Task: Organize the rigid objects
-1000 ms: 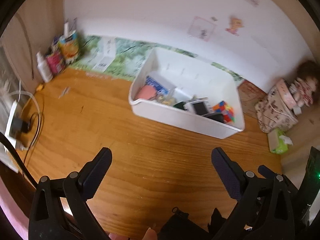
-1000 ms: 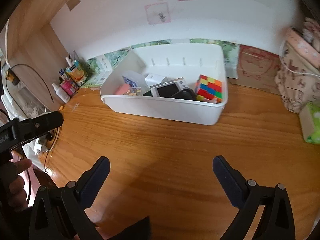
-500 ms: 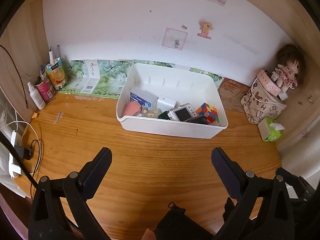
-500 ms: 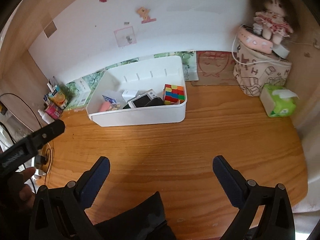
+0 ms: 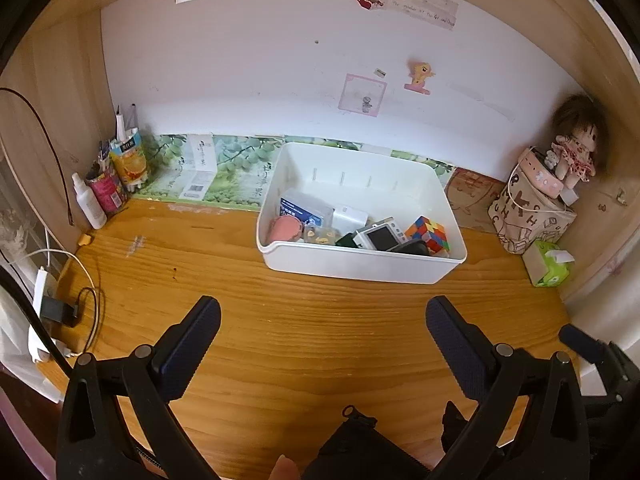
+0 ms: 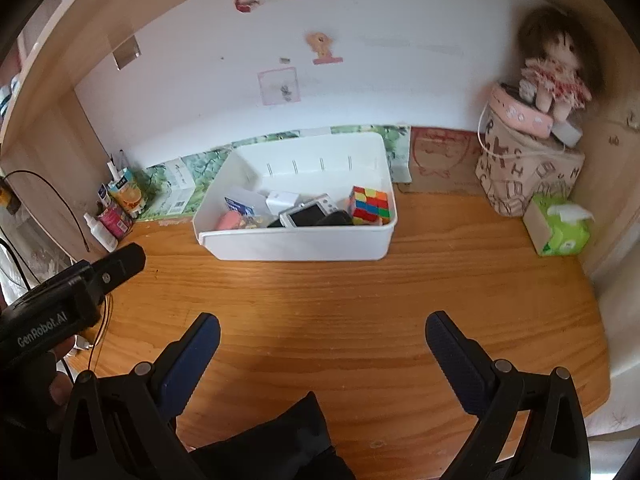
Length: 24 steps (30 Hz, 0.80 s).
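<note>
The left gripper [image 5: 323,320] hangs over the bare front of a wooden desk [image 5: 280,320] with its two blue-padded fingers [image 5: 192,344] spread wide and nothing between them; the right gripper [image 6: 323,332] is held the same way, jaws apart and empty, over the same stretch of desk. Seen from the right wrist, the left gripper's black body enters from the left edge, gripped by a hand [image 6: 48,380]. Toward the back of the desk, well apart from both grippers, stands a white plastic bin [image 5: 360,268] that holds the rigid objects: a multicoloured puzzle cube [image 5: 428,234] in its right front corner, a silver compact camera [image 5: 380,236] just beside the cube, a small white box [image 5: 350,216], a blue-and-white carton [image 5: 302,210] and a pink rounded item [image 5: 285,229] at the left. Against the left wall are a white spray bottle [image 5: 89,202] and a juice carton [image 5: 129,158]. In the right corner a doll [image 6: 554,68] sits atop a patterned bag [image 6: 524,164], with a green tissue pack [image 6: 558,230] on the desk in front of it. A white power strip [image 5: 40,320] with a cable lies at the desk's left edge.
</note>
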Motion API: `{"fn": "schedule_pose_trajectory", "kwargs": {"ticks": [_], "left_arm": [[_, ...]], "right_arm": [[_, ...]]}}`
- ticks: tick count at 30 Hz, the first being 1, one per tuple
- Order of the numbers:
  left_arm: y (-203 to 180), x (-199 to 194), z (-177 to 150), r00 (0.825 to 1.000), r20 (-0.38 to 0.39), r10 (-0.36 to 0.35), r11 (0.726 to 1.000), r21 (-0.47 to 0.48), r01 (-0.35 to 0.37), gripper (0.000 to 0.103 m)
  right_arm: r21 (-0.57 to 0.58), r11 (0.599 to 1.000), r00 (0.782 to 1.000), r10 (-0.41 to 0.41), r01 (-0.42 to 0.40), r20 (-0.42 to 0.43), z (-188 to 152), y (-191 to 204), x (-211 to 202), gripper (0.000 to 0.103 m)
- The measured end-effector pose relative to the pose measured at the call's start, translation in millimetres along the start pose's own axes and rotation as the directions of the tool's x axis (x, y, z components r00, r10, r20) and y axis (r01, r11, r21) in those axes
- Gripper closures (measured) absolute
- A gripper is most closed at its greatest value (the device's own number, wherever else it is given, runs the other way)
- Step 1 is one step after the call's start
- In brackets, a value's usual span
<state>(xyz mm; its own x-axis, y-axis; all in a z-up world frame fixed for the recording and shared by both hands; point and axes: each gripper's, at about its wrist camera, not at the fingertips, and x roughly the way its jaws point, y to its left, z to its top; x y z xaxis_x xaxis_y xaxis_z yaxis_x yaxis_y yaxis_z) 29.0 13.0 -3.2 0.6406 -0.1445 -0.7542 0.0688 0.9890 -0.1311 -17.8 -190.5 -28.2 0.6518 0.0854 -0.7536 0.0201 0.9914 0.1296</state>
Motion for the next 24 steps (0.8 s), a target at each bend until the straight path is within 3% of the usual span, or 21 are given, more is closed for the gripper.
{"fn": "schedule_pose_trajectory", "kwargs": {"ticks": [10, 24], "left_arm": [[21.1, 2.0, -4.6, 1.000, -0.002, 0.031, 0.999, 0.039, -0.031, 0.001], [21.6, 13.7, 9.1, 0.999, 0.023, -0.036, 0.993, 0.118, 0.033, 0.001]], "right_arm": [[-0.015, 1.000, 1.000, 0.022, -0.023, -0.007, -7.9, 30.2, 12.9, 0.000], [-0.027, 0.999, 0.999, -0.017, 0.018, 0.037, -2.8, 48.6, 20.2, 0.000]]}}
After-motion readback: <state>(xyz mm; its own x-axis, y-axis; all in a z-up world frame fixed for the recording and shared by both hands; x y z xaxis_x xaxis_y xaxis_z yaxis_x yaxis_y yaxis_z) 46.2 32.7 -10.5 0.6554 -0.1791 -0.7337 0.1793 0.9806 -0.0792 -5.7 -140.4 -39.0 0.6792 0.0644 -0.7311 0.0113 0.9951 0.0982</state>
